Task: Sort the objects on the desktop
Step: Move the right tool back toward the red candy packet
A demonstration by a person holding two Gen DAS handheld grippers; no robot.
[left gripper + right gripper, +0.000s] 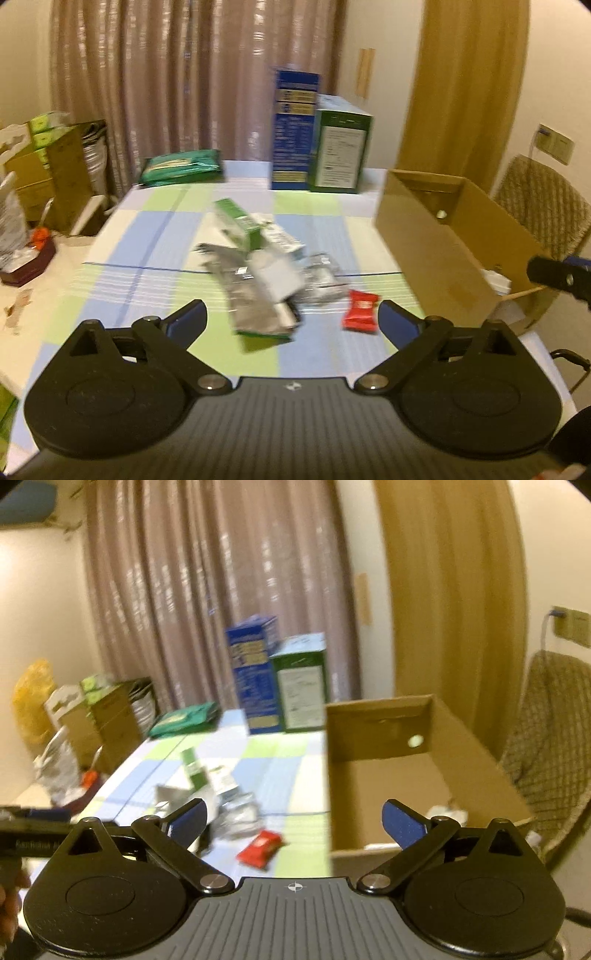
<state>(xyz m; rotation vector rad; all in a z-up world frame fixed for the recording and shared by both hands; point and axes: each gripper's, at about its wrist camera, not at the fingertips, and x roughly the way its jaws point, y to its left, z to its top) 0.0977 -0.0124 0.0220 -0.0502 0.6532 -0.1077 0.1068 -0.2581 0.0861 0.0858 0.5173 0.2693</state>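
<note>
A heap of small items lies mid-table: a green and white carton (240, 225), silver foil packets (251, 306), a white box (275, 277), a clear wrapper (321, 280) and a red packet (360, 315). My left gripper (291, 321) is open and empty, just above the near end of the heap. My right gripper (293, 821) is open and empty, over the left wall of the open cardboard box (417, 771). The red packet (260, 847) lies left of that box. The box (443, 247) holds some white items.
A tall blue box (293, 129) and a green box (340, 147) stand at the table's far edge, with a green pouch (183, 170) to their left. Cartons and bags (48, 166) crowd a side surface left. A wicker chair (543, 206) stands right.
</note>
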